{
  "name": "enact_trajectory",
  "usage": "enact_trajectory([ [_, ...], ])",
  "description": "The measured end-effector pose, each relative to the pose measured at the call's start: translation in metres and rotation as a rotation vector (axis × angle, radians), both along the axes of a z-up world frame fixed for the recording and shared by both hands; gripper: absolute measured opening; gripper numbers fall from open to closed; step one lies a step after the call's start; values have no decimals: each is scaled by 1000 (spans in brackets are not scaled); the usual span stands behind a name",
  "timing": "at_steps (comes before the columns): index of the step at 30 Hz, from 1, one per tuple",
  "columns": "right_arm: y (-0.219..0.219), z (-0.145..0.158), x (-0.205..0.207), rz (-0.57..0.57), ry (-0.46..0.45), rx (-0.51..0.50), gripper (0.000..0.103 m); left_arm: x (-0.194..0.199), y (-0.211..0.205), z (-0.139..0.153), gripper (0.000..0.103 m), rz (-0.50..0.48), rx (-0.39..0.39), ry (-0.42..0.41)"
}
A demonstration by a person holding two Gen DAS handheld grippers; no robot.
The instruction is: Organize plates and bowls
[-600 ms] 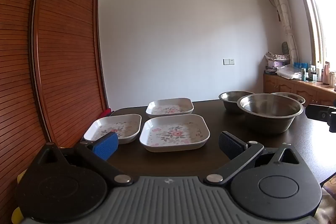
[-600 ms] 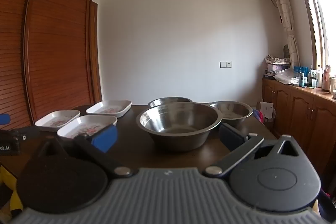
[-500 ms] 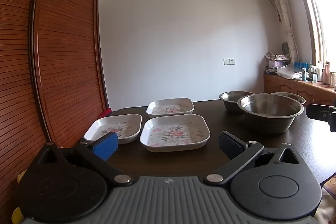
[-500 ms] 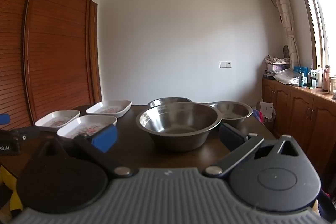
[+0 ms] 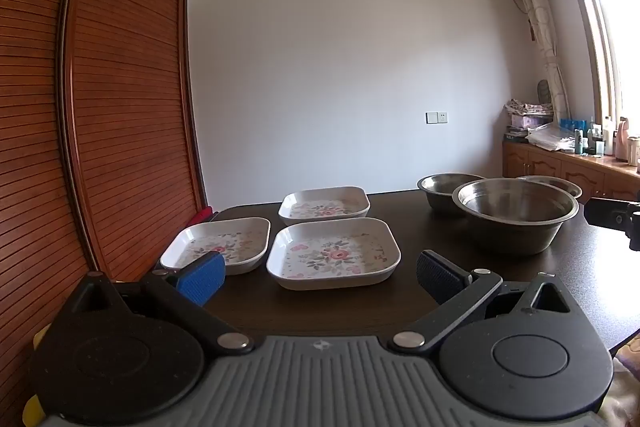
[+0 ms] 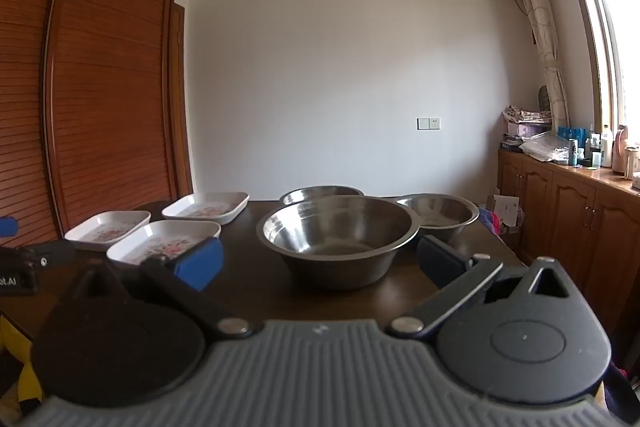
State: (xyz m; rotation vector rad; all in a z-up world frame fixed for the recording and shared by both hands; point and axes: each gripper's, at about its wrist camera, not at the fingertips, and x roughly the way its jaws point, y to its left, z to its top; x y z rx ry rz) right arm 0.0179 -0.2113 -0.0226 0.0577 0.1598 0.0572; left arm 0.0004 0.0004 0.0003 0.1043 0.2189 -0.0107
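- Three floral plates (image 5: 334,251) lie side by side on the left part of the dark table (image 5: 412,227).
- Three steel bowls (image 6: 338,237) stand to their right, unstacked.
- Left gripper (image 5: 318,273) faces the plates, jaws wide, empty.
- Right gripper (image 6: 320,261) faces the bowls, jaws wide, empty.
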Motion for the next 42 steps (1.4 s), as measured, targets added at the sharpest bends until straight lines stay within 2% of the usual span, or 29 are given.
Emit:
enact_trajectory([
  [42, -2, -4, 1, 1, 6, -8, 103, -1, 6, 1, 103, 6, 0, -2],
])
